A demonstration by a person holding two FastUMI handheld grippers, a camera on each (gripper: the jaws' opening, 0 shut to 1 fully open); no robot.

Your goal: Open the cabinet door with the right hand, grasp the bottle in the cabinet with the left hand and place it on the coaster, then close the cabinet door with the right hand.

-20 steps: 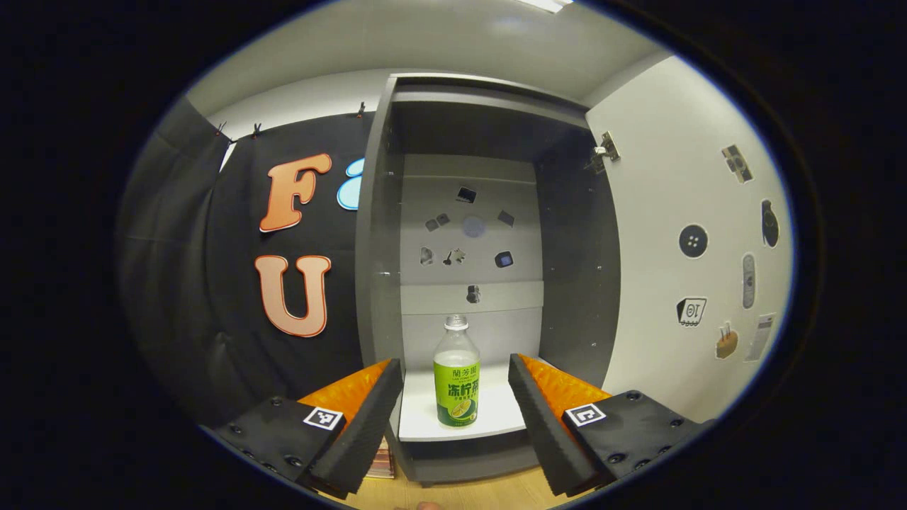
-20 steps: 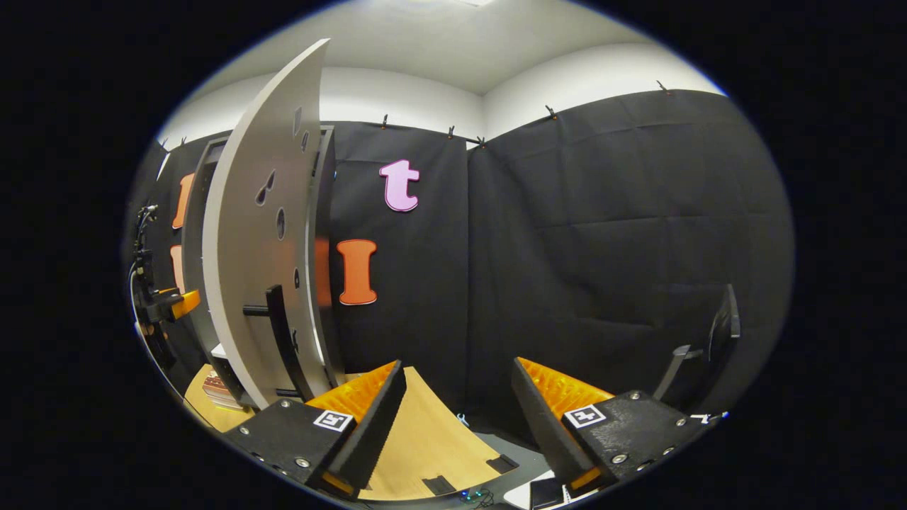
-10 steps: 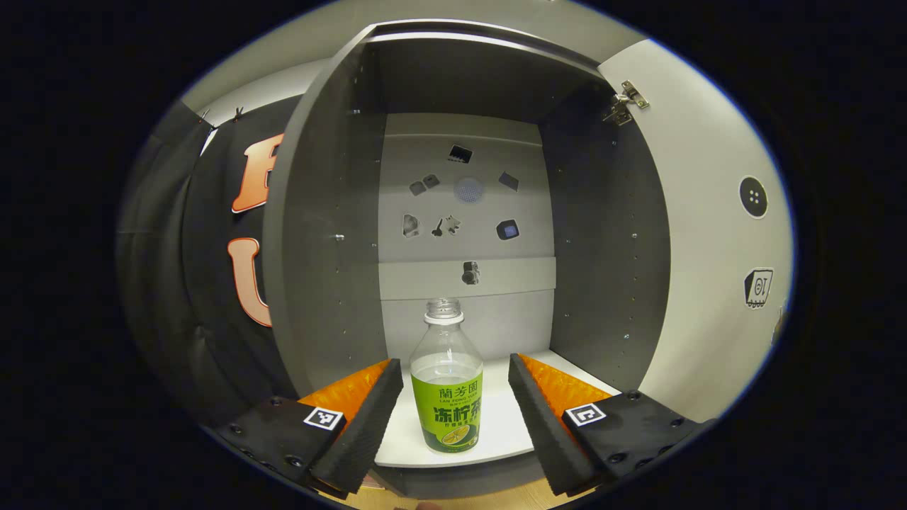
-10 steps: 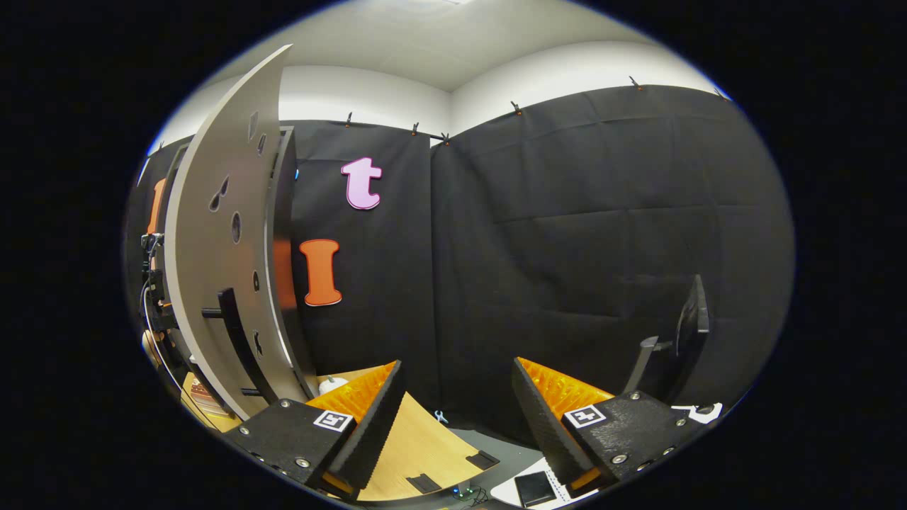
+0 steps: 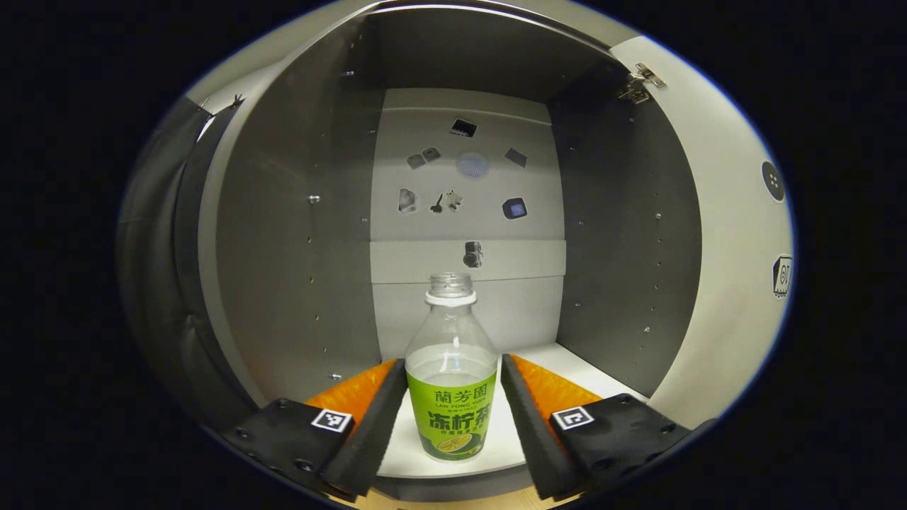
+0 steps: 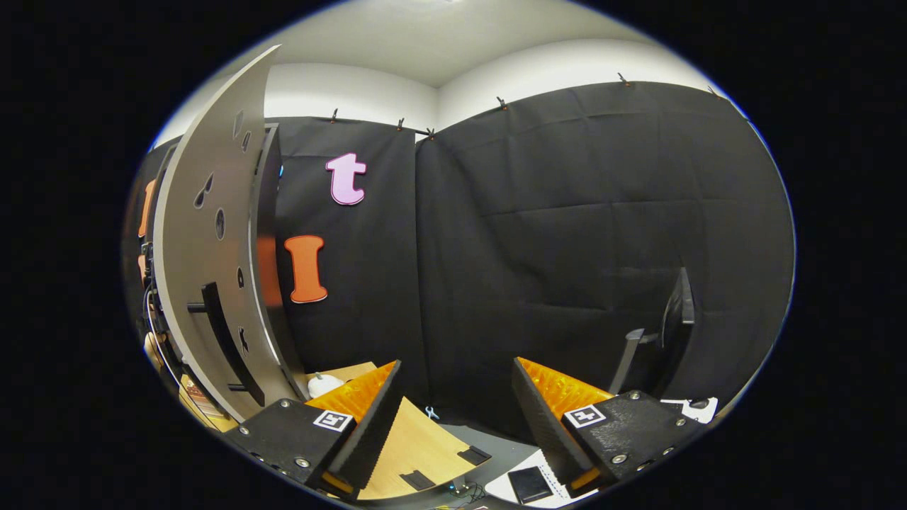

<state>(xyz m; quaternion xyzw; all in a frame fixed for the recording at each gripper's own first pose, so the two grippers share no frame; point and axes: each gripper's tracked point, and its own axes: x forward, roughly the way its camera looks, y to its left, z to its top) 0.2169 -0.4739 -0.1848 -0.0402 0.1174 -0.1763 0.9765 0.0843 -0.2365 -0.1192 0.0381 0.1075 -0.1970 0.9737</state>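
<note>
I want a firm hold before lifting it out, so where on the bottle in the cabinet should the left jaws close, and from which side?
Grip the bottle across its labelled lower body, coming straight in from the open front. It stands upright on the cabinet's white shelf, and the left gripper already has a finger on either side of it. The body is wide and straight; the neck is narrow, with no cap.

clear glossy plastic bottle (image 5: 451, 368)

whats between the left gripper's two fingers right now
In the left gripper view, the bottle stands upright on the cabinet shelf between the left gripper fingers. They flank its labelled body; whether they press on it cannot be told.
</note>
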